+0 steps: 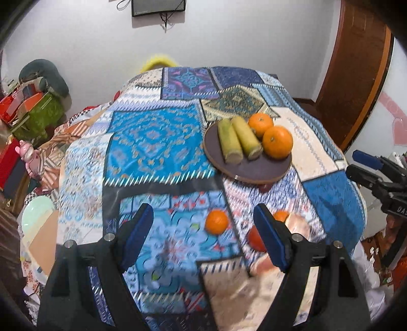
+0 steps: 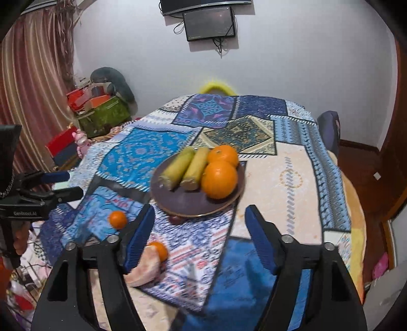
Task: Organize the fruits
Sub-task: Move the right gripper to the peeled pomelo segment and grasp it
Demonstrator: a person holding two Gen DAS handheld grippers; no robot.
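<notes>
A dark round plate (image 1: pixel 254 169) (image 2: pixel 188 203) on the patchwork tablecloth holds two yellow-green corn cobs (image 1: pixel 239 138) (image 2: pixel 185 168) and two oranges (image 1: pixel 277 142) (image 2: pixel 219 178). A small orange (image 1: pixel 216 221) (image 2: pixel 118 219) lies loose on the cloth nearer me. More orange fruit (image 1: pixel 255 238) (image 2: pixel 159 250) lies by a pinkish item (image 2: pixel 145 267), partly hidden behind fingers. My left gripper (image 1: pixel 203 239) is open and empty above the cloth, the loose orange between its fingers in view. My right gripper (image 2: pixel 199 239) is open and empty just in front of the plate.
The table (image 2: pixel 292 178) drops off at right toward a wooden door (image 1: pixel 356 63). Boxes and a green bag (image 2: pixel 101 112) are stacked at the left by a curtain. A blue chair back (image 2: pixel 329 129) stands at the far right. A screen (image 2: pixel 209 23) hangs on the wall.
</notes>
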